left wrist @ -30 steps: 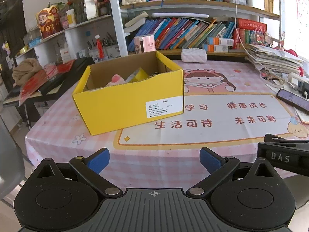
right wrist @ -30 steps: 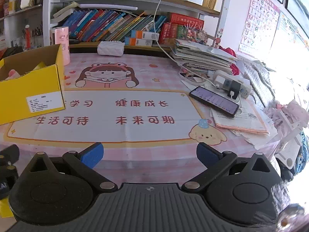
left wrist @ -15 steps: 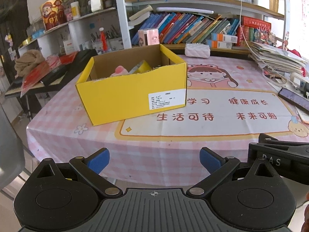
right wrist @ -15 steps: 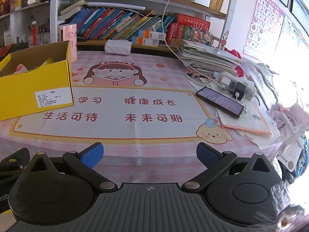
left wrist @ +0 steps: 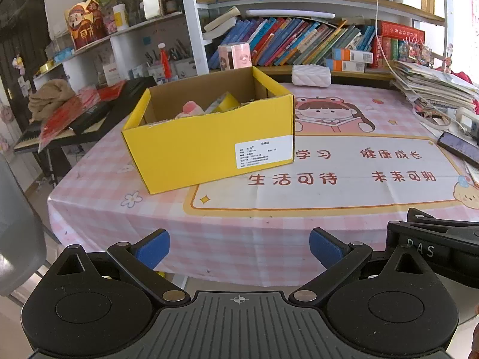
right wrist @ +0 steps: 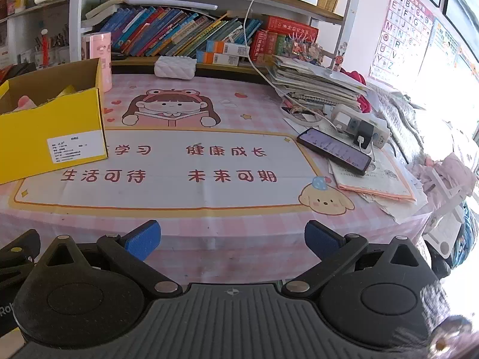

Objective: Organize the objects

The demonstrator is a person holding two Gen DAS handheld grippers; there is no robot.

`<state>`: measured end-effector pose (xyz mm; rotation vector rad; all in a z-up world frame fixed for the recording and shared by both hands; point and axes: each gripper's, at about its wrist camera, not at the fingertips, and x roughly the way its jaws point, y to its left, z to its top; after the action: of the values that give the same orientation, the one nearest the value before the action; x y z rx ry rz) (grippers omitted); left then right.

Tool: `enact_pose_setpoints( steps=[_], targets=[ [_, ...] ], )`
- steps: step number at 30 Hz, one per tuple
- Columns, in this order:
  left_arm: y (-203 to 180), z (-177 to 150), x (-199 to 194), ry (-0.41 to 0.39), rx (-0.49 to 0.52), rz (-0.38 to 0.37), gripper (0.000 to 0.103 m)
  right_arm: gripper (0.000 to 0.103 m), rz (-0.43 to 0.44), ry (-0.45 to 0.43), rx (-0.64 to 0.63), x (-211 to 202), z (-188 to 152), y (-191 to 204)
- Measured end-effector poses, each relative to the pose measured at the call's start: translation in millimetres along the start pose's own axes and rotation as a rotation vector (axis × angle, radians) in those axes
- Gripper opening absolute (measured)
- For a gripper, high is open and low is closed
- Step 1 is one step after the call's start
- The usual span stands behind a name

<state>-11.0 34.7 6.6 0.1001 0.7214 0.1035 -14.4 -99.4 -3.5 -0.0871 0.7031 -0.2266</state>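
An open yellow cardboard box [left wrist: 209,146] stands on the left part of the pink checked tablecloth [left wrist: 227,230]; inside it show a pink item [left wrist: 191,108] and a yellow packet [left wrist: 227,103]. The same box [right wrist: 51,131] sits at the left edge of the right wrist view. My left gripper [left wrist: 239,246] hangs open off the table's near edge, nothing between its blue pads [left wrist: 152,246]. My right gripper [right wrist: 232,236] is open and empty too, near the front edge. Its black body [left wrist: 434,239] shows at the right of the left wrist view.
A black phone [right wrist: 333,149] lies on papers [right wrist: 374,176] at the right, beside a power strip with a charger [right wrist: 359,125]. A white pouch [right wrist: 175,67], a pink tube [right wrist: 100,55] and a stack of books [right wrist: 314,80] line the far side under bookshelves. A keyboard stand [left wrist: 83,116] is left of the table.
Both grippers have drawn back and risen from the table's near edge, so more of the tablecloth and its front edge shows. Both stay open and empty. The box has not moved.
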Motion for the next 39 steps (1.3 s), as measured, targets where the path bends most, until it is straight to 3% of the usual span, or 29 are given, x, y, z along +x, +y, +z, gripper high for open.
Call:
enact_pose_setpoints(
  steps=[39],
  targets=[
    [2,6,13,0.038,-0.030,0.008,0.101,0.103,0.007,0.009,-0.008,5,3,5]
  ],
)
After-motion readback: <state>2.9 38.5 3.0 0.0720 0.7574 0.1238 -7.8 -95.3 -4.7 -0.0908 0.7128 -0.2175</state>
